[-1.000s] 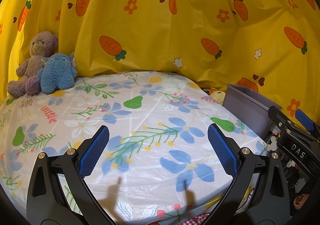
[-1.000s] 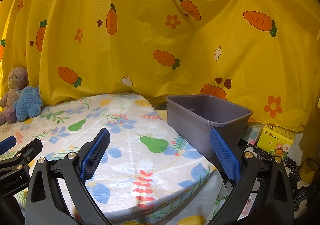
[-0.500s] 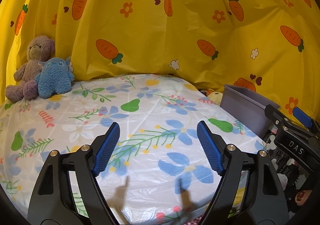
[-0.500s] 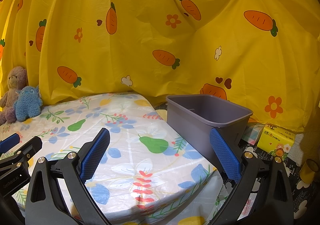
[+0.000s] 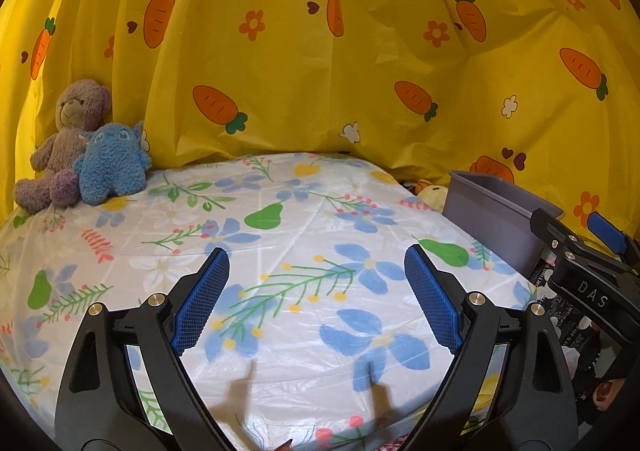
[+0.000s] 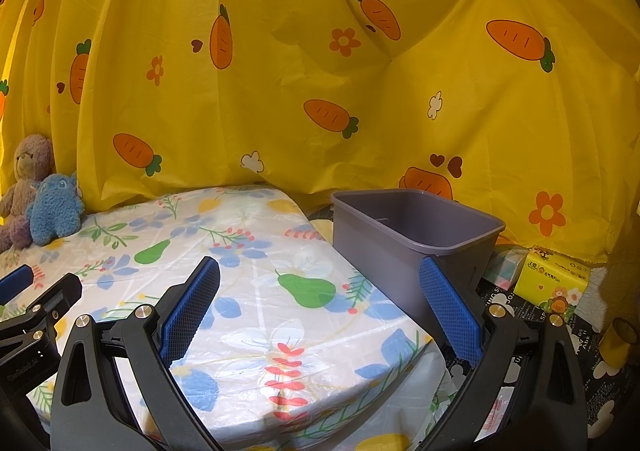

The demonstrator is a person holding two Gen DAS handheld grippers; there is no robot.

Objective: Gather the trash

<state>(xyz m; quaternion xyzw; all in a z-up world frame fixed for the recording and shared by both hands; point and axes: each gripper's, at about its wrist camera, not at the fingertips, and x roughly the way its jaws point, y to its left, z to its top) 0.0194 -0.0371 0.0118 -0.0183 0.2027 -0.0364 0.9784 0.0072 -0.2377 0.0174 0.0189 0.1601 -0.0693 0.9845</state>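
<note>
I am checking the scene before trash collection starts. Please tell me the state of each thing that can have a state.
left gripper: open, holding nothing, jaws just opened wider
right gripper: open, holding nothing
grey bin: upright, no lid, contents not visible
yellow tissue pack: lying beside the bin
plush toys: sitting upright, touching

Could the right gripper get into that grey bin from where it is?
Probably yes. The right gripper is open and empty, and the grey bin stands open-topped just ahead to its right, beside the table, with nothing between them.
</note>
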